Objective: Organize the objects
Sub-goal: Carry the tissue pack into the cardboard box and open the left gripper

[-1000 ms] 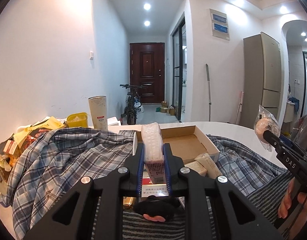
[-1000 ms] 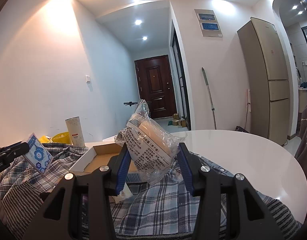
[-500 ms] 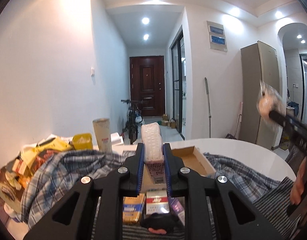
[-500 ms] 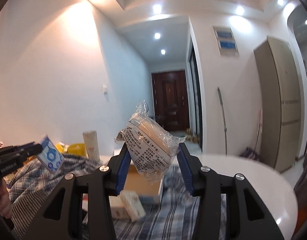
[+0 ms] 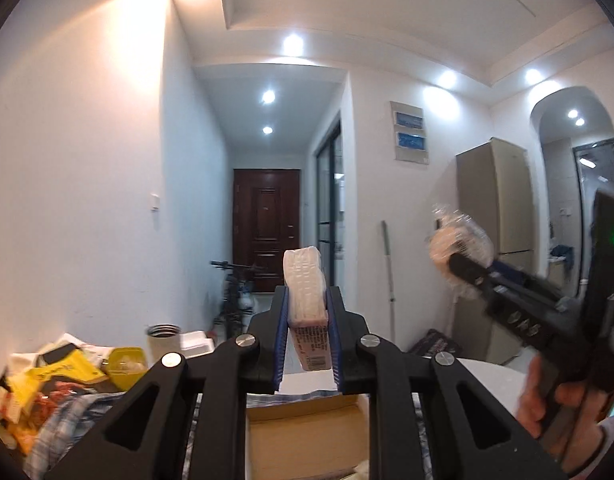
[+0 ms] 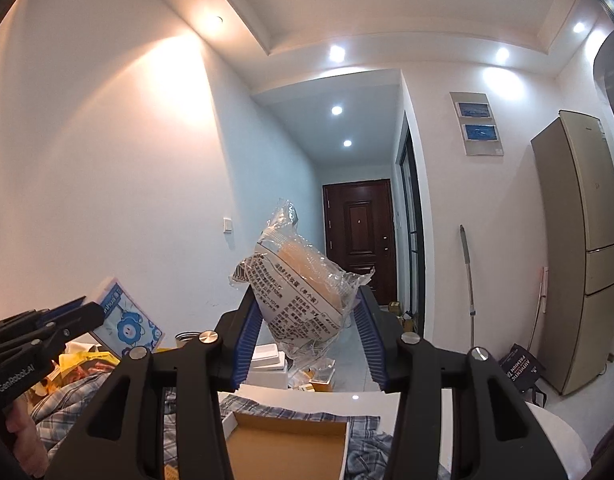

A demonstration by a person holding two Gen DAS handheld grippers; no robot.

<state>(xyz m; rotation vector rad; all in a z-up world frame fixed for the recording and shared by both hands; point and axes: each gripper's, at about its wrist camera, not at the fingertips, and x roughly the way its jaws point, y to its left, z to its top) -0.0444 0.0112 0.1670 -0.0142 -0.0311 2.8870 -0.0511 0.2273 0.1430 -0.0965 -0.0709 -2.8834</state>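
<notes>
My left gripper (image 5: 306,304) is shut on a flat tissue pack (image 5: 305,292), white on its edge, blue-and-white on its face in the right wrist view (image 6: 125,320). It is held high above an open cardboard box (image 5: 307,440). My right gripper (image 6: 307,304) is shut on a clear plastic bag with a beige roll inside (image 6: 303,292), also raised above the box (image 6: 287,448). In the left wrist view the right gripper (image 5: 463,256) and its bag (image 5: 459,240) are blurred at the right.
A plaid shirt (image 6: 363,452) lies over the white round table (image 6: 555,432). A pile of yellow packets (image 5: 63,372), a yellow tub (image 5: 127,364) and a metal cup (image 5: 163,340) sit at the left. A fridge (image 6: 579,248) stands right.
Both grippers have risen and tilted upward, each still holding its item. The box and shirt have dropped to the bottom of both views.
</notes>
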